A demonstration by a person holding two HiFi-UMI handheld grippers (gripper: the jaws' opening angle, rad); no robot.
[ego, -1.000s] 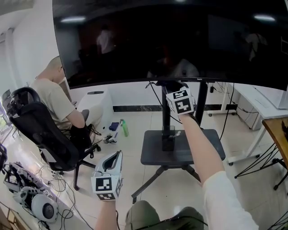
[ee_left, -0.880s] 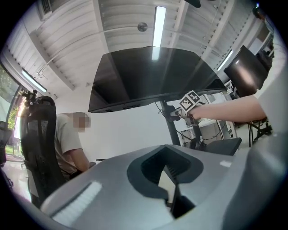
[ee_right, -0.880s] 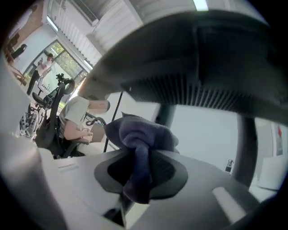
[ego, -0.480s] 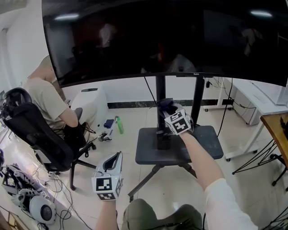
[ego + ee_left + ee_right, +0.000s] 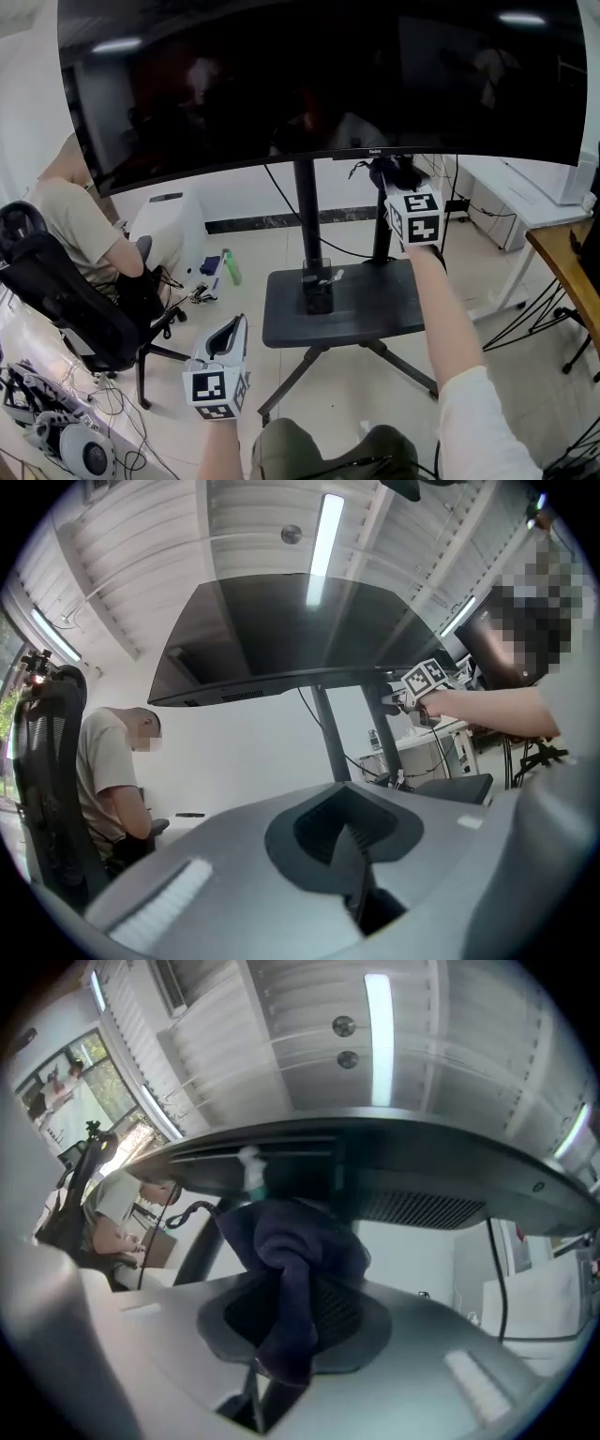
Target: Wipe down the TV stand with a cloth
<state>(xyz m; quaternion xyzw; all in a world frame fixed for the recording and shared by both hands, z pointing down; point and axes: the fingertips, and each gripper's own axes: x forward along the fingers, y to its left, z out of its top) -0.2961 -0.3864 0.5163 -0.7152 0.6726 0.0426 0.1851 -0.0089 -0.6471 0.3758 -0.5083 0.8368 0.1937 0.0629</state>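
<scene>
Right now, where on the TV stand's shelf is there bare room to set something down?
The shelf is bare along its front and across its right half, in front of the right pole. Crowded only around the small black box at the left pole's foot.

A person (image 5: 82,223) sits in a black chair (image 5: 58,292), perhaps a green bottle (image 5: 232,269) nearby

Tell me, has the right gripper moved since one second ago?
Yes. The right gripper, shut on the cloth, has gone from the left pole across to the right pole.
</scene>
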